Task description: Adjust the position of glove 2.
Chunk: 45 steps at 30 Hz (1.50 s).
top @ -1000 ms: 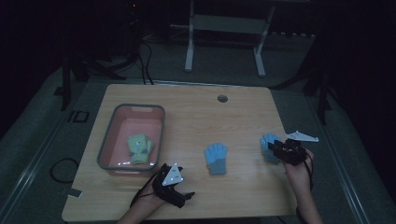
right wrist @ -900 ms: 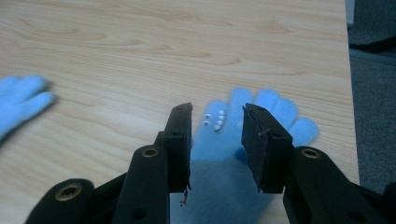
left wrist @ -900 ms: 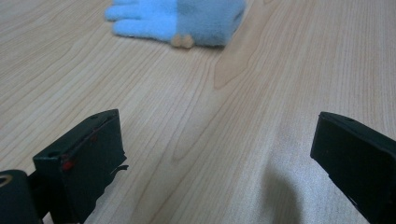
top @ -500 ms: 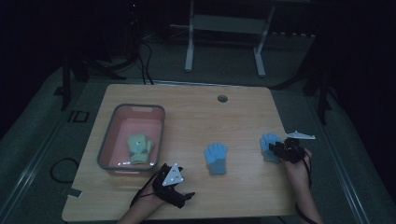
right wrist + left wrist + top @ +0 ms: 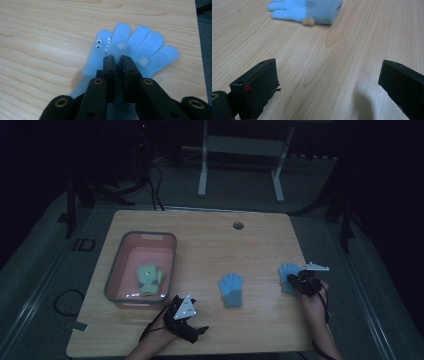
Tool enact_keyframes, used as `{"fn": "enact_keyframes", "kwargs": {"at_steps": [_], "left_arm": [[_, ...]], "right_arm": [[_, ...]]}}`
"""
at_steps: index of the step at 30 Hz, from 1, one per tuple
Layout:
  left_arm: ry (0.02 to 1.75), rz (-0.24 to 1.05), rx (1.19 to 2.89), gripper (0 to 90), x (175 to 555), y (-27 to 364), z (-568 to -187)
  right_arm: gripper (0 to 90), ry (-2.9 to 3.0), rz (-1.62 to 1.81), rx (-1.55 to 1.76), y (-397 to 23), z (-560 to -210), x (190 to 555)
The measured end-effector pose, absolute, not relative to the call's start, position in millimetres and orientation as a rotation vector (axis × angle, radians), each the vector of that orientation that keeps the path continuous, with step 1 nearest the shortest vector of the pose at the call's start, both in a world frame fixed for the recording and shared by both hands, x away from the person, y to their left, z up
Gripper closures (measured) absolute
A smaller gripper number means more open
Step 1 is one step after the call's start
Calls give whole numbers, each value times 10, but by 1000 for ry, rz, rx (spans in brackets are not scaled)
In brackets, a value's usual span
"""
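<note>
At the table's right edge, the right gripper (image 5: pixel 117 58) has just pinched its jaws onto a blue glove (image 5: pixel 140 47). The left gripper (image 5: pixel 327 82) rests apart, empty. Another blue glove (image 5: pixel 231 289) waits mid-table; one green glove (image 5: pixel 149 277) already lies in the pink tub (image 5: pixel 120 270).

From my station I see a wooden table (image 5: pixel 200 235) with a round cable hole (image 5: pixel 238 225) near its far edge. A pink, grey-rimmed bin (image 5: pixel 123 254) sits toward the left, a green glove (image 5: pixel 149 278) lying inside it. A second blue glove (image 5: pixel 231 289) lies flat mid-table. Beyond the table stands a white frame (image 5: pixel 240 165) on the dark floor, cables (image 5: pixel 155 185) trailing nearby.
</note>
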<state>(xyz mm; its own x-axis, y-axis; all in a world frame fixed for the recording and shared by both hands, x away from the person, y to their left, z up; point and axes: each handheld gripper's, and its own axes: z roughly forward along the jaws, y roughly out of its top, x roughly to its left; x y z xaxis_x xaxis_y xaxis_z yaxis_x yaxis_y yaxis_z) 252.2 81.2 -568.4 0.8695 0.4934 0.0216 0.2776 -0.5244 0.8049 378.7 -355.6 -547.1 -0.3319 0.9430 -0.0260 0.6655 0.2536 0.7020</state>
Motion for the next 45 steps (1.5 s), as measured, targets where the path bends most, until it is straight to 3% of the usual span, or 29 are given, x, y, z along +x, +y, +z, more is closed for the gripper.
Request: {"fn": "enact_keyframes", "kwargs": {"at_steps": [11,23,35,45], "left_arm": [[556,311,2151,28,2525,812,-5684],[550,312,2155,27,2522,810,-5681],[547,312,2154,27,2516,804,-5682],[545,310,2152,28,2509,803,-5681]], "right_arm": [[862,2049,906,1452,-3511,-5179,3673],[862,2077,1021,1299,-3072,-4631,3370],[862,2126,1045,1225,-2764,-4501,3088],[861,2156,1027,1232,-2588,-4780,3001]]}}
